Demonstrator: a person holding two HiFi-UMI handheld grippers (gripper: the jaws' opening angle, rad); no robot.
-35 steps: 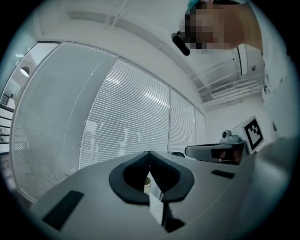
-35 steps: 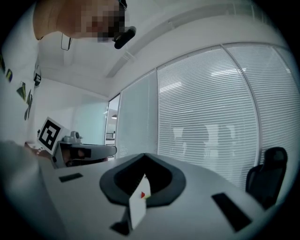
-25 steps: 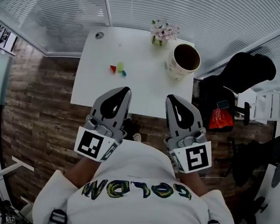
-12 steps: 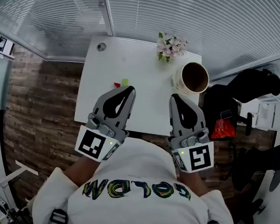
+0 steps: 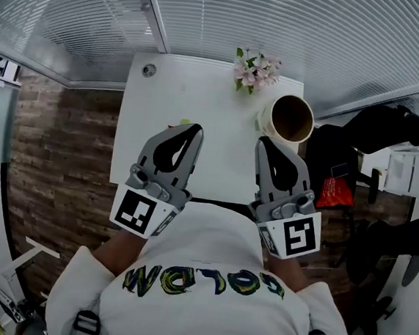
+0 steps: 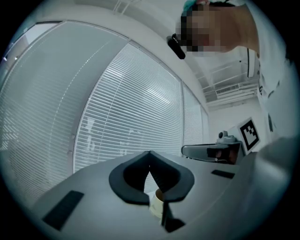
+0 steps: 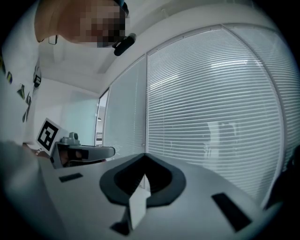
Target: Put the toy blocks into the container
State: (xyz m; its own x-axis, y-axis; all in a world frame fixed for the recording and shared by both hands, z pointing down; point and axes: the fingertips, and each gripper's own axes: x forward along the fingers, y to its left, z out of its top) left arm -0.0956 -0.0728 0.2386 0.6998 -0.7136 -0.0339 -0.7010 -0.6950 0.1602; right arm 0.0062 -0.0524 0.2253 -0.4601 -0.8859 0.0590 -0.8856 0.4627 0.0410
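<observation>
The toy blocks lie on the white table [image 5: 221, 120], almost wholly hidden under my left gripper [image 5: 193, 128]; only a green sliver [image 5: 185, 122] shows beside its tip. The cream container [image 5: 292, 118], round and open-topped, stands at the table's right edge, just beyond my right gripper [image 5: 263, 142]. Both grippers hover over the table's near edge, held level, jaws shut and holding nothing. In the left gripper view the shut jaw tips [image 6: 149, 152] frame a bit of the container [image 6: 157, 204]. In the right gripper view the jaw tips [image 7: 143, 154] also meet, with a pale table corner [image 7: 137, 206] below them.
A small vase of pink flowers [image 5: 257, 68] stands at the table's far edge, left of the container. A round cable hole [image 5: 149, 70] is at the far left corner. A black chair [image 5: 379, 131] and a red item [image 5: 330, 191] sit right of the table. Window blinds enclose the far side.
Both grippers have moved forward over the table's near edge. The red and green blocks, plainly seen earlier, have slipped under the left gripper. The table and container appear closer.
</observation>
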